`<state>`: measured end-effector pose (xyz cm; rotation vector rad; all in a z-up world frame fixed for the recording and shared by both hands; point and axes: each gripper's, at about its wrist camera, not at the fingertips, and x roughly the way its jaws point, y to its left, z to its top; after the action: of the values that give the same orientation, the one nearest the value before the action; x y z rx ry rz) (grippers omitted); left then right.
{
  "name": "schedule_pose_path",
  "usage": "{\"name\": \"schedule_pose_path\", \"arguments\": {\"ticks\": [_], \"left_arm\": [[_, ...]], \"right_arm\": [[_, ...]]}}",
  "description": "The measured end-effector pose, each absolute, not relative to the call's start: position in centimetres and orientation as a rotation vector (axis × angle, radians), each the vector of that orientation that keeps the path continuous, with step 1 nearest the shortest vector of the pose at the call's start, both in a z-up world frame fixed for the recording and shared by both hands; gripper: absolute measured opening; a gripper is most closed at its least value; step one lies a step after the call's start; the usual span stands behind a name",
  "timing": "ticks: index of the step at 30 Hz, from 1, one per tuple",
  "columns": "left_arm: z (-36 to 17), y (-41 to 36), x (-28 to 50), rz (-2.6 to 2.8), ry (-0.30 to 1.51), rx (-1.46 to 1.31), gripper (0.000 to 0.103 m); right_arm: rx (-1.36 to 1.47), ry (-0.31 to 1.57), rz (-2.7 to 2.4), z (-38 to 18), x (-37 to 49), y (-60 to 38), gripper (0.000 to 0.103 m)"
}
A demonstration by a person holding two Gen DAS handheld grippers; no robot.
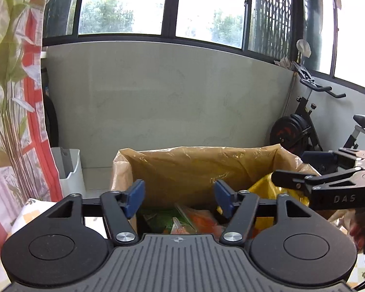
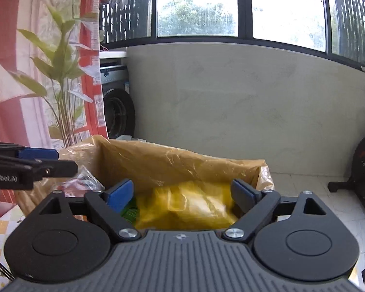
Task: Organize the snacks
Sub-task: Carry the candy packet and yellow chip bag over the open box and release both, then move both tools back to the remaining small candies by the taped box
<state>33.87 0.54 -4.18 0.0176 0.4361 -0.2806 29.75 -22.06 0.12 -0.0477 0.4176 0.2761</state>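
A big yellow snack bag [image 2: 185, 204] lies inside a box lined with a see-through brown plastic bag [image 1: 197, 168], on the right side of it. Next to it, on the left, sit a green packet [image 1: 158, 219] and an orange packet [image 1: 202, 221]. A clear crinkly wrapper [image 2: 85, 182] shows at the box's left edge.

The left gripper [image 1: 180, 198] hangs over the near edge of the box. Its blue jaws are spread apart with nothing between them. The right gripper [image 2: 186, 192] hangs over the yellow bag, jaws also spread wide and holding nothing. The two grippers are side by side and near each other.

Far behind the box is a grey wall [image 1: 168, 102] under big windows. A flowery curtain [image 1: 14, 85] hangs on the left. An exercise bike [image 1: 311, 121] stands on the right. A white bin [image 1: 71, 172] stands on the floor left of the box.
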Motion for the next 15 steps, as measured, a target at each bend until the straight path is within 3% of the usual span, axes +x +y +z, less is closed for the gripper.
{"name": "schedule_pose_path", "arguments": {"ticks": [15], "left_arm": [[-3.0,3.2,28.1,-0.292,0.427,0.017,0.073]], "right_arm": [[0.007,0.358,0.301,0.6,23.5,-22.7,0.092]]}}
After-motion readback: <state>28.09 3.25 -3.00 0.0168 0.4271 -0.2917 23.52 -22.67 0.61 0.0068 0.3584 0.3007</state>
